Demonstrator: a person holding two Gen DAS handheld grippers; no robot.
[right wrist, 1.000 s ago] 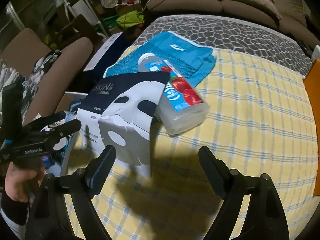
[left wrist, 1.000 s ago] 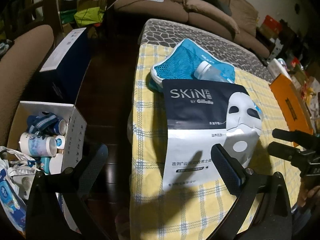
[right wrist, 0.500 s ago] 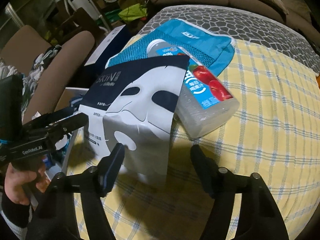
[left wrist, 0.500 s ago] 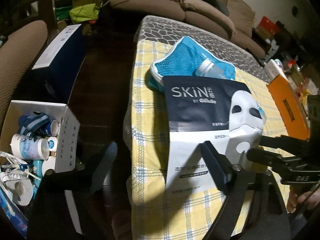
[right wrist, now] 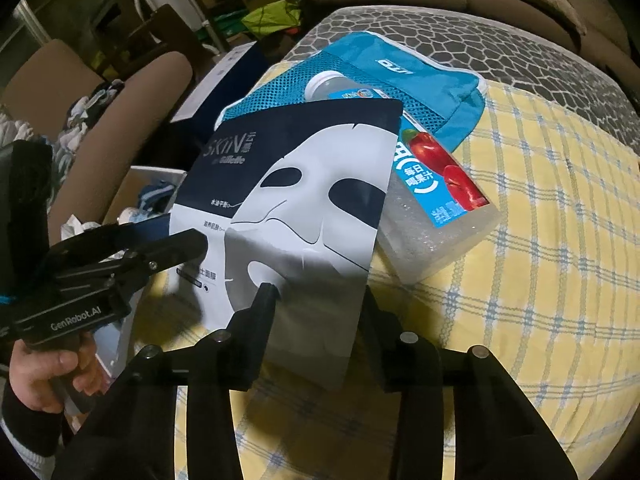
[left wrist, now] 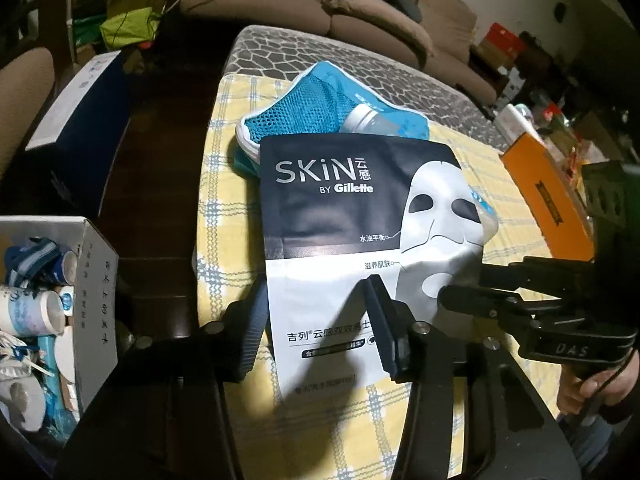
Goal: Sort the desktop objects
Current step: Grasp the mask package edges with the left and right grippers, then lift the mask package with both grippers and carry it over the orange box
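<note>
A face mask packet (left wrist: 352, 248), dark at the top and white at the bottom, lies on the yellow checked tablecloth (left wrist: 460, 412) near the table's left edge. Its far end overlaps a blue mesh pouch (left wrist: 304, 120) and a clear juice bottle (right wrist: 436, 216) with a blue and red label, which rests on its side with its cap pointing away over the pouch.

The left gripper (left wrist: 316, 320) straddles the near left part of the packet: one finger sits off the packet's left edge, the other presses on its white lower area. The jaws stand partly spread, with the packet's corner between them, though it is hard to tell whether they actually pinch it.

The right gripper (right wrist: 316, 304) comes at the packet's near right corner. Its left fingertip (right wrist: 266, 294) rests on top of the packet, while the other finger is hidden behind the packet's edge, so the corner sits between narrowed jaws.

On the floor to the left stands an open white box (left wrist: 92, 280) holding small tubs and bottles. An orange box (left wrist: 544, 196) lies at the table's right side, and a brown sofa (left wrist: 360, 12) stands beyond
</note>
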